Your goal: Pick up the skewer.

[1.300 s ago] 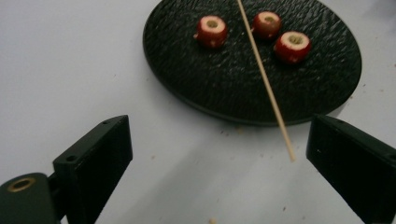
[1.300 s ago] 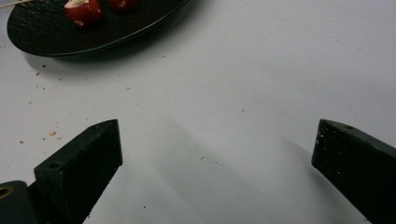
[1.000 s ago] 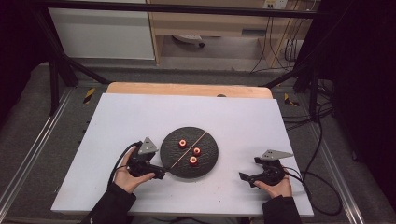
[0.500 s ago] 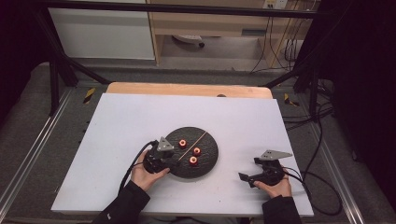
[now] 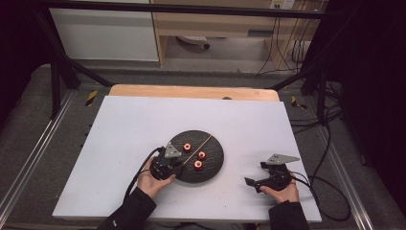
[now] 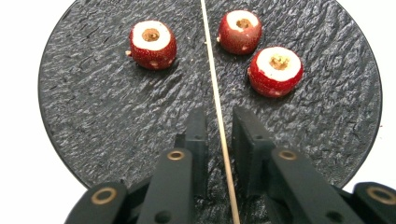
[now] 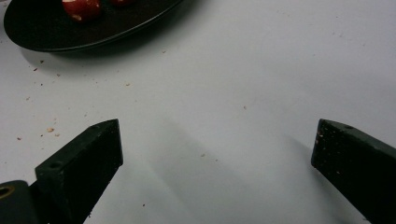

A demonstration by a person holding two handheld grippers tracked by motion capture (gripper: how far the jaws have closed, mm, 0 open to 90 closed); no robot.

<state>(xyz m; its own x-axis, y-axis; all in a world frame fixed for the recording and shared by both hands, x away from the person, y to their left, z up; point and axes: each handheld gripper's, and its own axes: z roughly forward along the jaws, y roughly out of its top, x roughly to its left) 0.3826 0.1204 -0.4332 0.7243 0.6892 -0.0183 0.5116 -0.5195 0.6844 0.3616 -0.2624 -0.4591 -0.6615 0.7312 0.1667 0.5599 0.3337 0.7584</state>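
On the left, the person's left hand point(image 5: 152, 178) holds the left claw point(image 5: 178, 163) low over the near-left edge of a round black plate point(image 5: 213, 160) that sits on the white table point(image 5: 129, 129). In the left gripper view its jaws have just been closing and now stand narrow, one on each side of a thin wooden skewer point(image 6: 215, 100) lying across the plate; a sliver of gap shows on both sides of the stick, so the pads are not yet pressing on it. The skewer runs straight away from the claw, across the rough dark surface toward the far rim.

Three cored red fruit pieces rest on the plate: one point(image 6: 152, 44) to the left of the skewer, and two to its right, the farther one point(image 6: 240, 31) just beside the stick and the nearer one point(image 6: 276, 71) close by it.

Further right, well apart from the plate, the right hand point(image 5: 282, 191) rests the right claw point(image 5: 255, 176) on bare table. Its jaws stand wide with nothing between them, pointing toward the plate's edge.
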